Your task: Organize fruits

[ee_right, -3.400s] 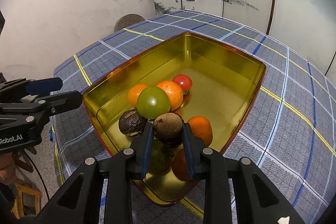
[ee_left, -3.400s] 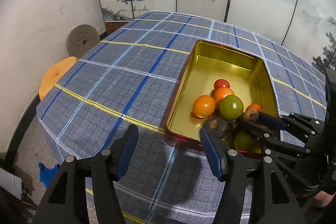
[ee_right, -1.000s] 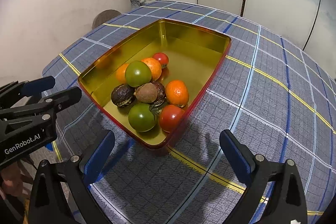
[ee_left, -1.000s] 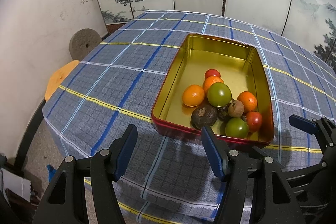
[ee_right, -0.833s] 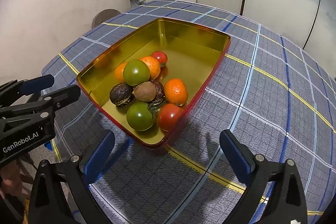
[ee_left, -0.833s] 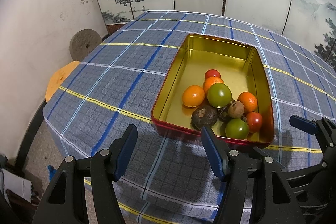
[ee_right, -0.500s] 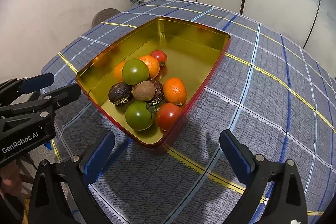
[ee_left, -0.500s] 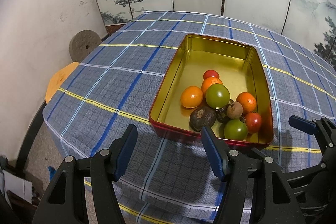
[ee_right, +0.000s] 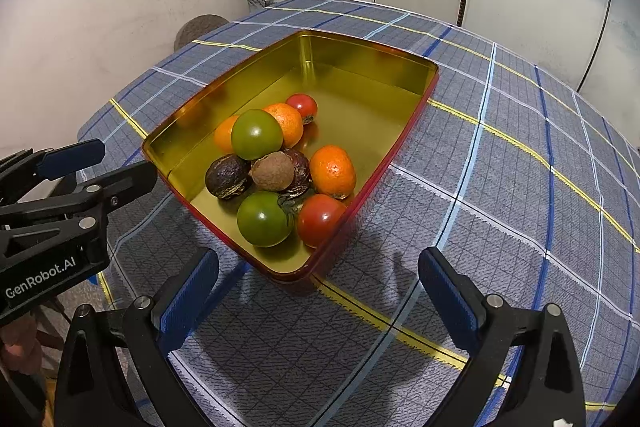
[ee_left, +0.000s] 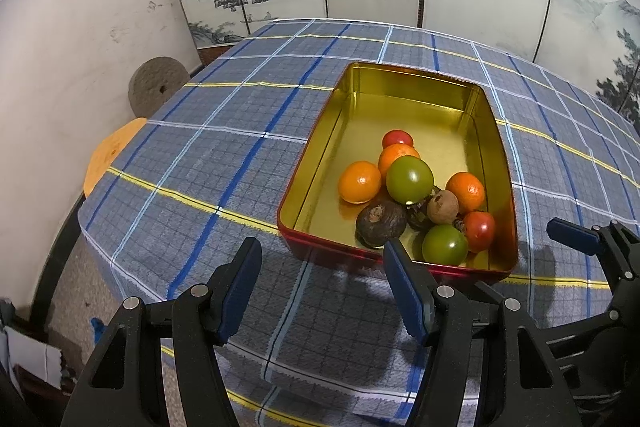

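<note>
Both tools hovering above the near edge of the round table draped in blue plaid cloth, angled down at the tin. Left gripper parted, nothing between the blue pads. Right gripper spread wider, also empty; its fingers show at the right edge of the left wrist view. Neither touching tin or fruit. Likely held back this way to keep the whole tin in view with the sorting apparently finished.

Rectangular gold-lined tin with red outer wall set on the cloth toward the near edge of the table, long axis running away from the tools. No fruit seen loose on the cloth.

Contents, all bunched in the near half of the tin, far half bare:
- small red tomato farthest back
- orange mandarin just in front of it, partly hidden
- large green tomato on top of the bunch
- second mandarin toward the tin's left wall
- third mandarin toward the right wall
- dark wrinkled passion fruit near the front wall
- tan round fruit resting on another dark fruit, kind not clear
- second green tomato and red tomato in the near right corner, touching

Clustering probably from fruit rolling together on the smooth floor.
</note>
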Tool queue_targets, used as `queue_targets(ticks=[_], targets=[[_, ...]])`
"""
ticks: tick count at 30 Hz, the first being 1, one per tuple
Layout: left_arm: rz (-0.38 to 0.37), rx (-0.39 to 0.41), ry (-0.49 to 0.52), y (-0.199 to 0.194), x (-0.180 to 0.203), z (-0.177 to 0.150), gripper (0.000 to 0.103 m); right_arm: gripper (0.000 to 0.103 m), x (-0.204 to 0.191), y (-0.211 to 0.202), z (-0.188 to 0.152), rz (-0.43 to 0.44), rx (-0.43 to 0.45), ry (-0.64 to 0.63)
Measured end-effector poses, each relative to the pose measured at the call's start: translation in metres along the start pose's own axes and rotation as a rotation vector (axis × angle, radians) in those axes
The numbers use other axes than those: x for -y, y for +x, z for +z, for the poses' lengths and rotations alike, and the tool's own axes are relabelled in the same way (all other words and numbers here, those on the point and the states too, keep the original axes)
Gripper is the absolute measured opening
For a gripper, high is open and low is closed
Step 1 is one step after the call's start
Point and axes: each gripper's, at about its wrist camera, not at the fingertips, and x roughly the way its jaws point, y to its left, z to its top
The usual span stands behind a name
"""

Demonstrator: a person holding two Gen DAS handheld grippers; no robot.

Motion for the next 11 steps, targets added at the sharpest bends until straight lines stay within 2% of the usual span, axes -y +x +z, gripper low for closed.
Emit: queue_targets(ticks=[11], targets=[[-0.006,-0.001,0.003,0.0011,0.0003,-0.0003,0.064,0.099,0.0017,0.0020,-0.0021,0.000,-0.004,0.002]])
